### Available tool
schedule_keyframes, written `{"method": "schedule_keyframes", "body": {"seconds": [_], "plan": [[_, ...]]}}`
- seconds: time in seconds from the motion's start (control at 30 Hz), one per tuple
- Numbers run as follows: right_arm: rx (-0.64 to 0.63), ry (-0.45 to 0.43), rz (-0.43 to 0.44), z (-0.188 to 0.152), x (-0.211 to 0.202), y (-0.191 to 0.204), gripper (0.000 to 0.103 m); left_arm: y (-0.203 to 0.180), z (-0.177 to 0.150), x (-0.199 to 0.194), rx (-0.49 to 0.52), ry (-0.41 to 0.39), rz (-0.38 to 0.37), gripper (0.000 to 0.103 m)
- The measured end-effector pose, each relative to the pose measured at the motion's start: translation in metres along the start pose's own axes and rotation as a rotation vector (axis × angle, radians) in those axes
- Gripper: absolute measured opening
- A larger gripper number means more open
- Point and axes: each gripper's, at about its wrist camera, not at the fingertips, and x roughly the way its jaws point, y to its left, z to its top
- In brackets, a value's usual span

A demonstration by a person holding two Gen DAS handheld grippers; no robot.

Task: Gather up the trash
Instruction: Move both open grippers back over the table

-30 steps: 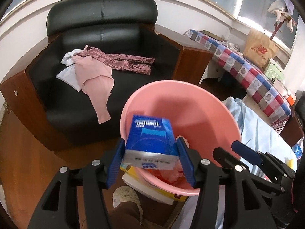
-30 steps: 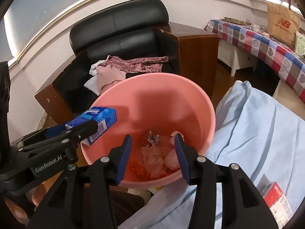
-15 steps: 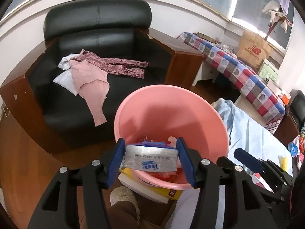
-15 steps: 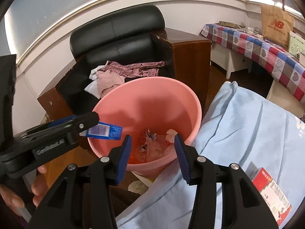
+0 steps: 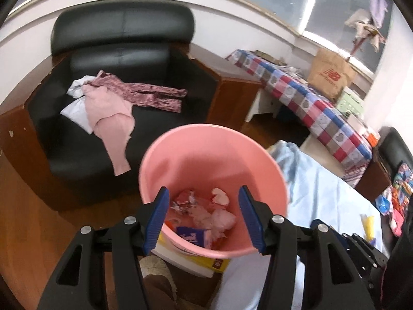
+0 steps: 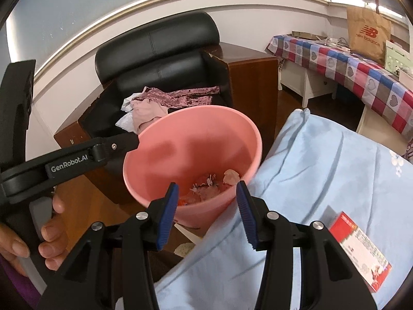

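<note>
Background items, both wrist views.
Black armchair [image 5: 124, 59] holds pink clothes [image 5: 111, 111]; checkered tablecloth [image 6: 348, 62] carries a brown paper bag [image 6: 367, 33]; light-blue bedsheet [image 6: 322, 180], possibly a quilt.

Blue tissue pack [image 5: 194, 235] lies flat in the pink bin [image 5: 180, 144] — among crumpled tissues [image 5: 219, 217].

Pink bin [image 5: 206, 155] right past the blue finger pads [image 5: 157, 219], blue tissue pack [image 5: 193, 235] inside it, black armchair [image 5: 124, 51] beyond, red-blue checked tablecloth [image 5: 309, 103] off right, light blue sheet [image 6: 322, 168].
</note>
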Motion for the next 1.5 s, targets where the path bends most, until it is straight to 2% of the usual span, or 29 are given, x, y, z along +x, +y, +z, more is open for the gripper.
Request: {"method": "schedule_keyframes", "body": {"seconds": [0.13,0.37,0.43,0.67,0.93,1.2,1.37,1.5], "plan": [[0.009,-0.004,-0.006,-0.016,-0.019,-0.008,0.047,-0.02,-0.009,-0.009,0.03,0.009,-0.04,0.053],[0.039,-0.016,-0.072,-0.049,-0.065,-0.038,0.047,-0.083,-0.035,-0.02,0.188,0.049,-0.132,0.047],[0.05,-0.026,-0.102,-0.06,-0.08,-0.049,0.047,-0.102,-0.043,-0.022,0.216,0.064,-0.138,0.047],[0.096,-0.037,-0.172,-0.087,-0.115,-0.082,0.047,-0.146,-0.069,-0.014,0.236,0.158,-0.163,0.046],[0.183,-0.066,-0.239,-0.115,-0.148,-0.127,0.047,-0.181,-0.085,0.004,0.168,0.286,-0.242,0.047],[0.272,-0.091,-0.284,-0.135,-0.169,-0.169,0.047,-0.239,-0.095,0.033,0.106,0.436,-0.296,0.049],[0.289,-0.101,-0.326,-0.133,-0.167,-0.192,0.047,-0.257,-0.103,0.063,-0.004,0.546,-0.278,0.05],[0.279,-0.076,-0.343,-0.114,-0.145,-0.212,0.047,-0.258,-0.103,0.074,-0.051,0.545,-0.23,0.05]]}}
